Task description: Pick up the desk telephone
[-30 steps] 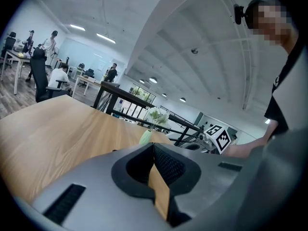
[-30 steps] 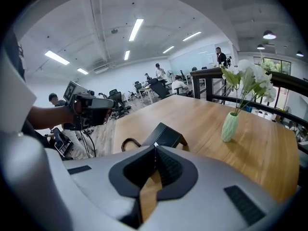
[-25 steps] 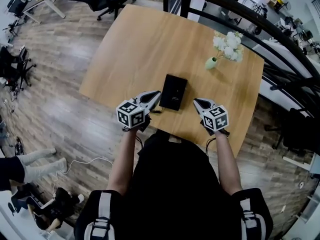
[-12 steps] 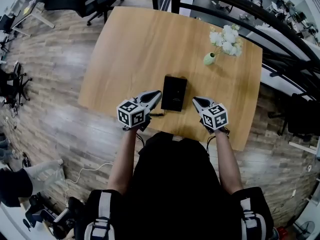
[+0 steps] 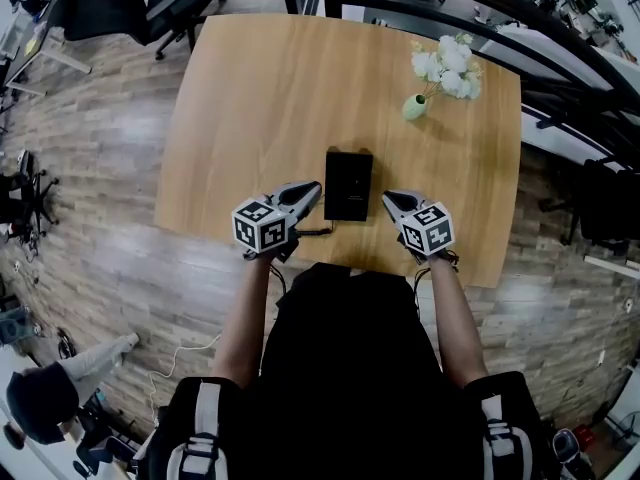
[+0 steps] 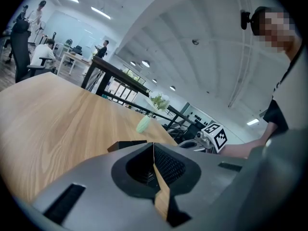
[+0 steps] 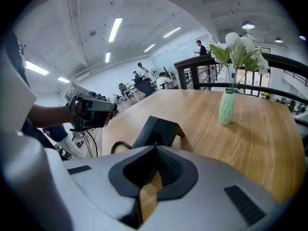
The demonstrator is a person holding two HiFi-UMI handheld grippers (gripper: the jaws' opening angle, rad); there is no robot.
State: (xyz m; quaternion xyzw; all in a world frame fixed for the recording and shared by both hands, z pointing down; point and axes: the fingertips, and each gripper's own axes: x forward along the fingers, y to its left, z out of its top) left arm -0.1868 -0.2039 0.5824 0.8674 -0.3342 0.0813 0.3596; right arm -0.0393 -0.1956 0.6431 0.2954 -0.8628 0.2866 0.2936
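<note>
- The desk telephone (image 5: 348, 184) lies on the table (image 5: 250, 98) close to its near edge, between both grippers.
- Left gripper (image 5: 314, 188), just left of it: jaws pressed together, empty.
- Right gripper (image 5: 389, 198), just right of it: the same.

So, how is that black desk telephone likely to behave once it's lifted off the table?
The black wedge-shaped plastic desk telephone looks rigid, so it should probably lift as one stiff block. Its smooth, sloped casing may be slippery to pinch. The black coiled cord at its near end is floppy and will likely trail or tug.
</note>
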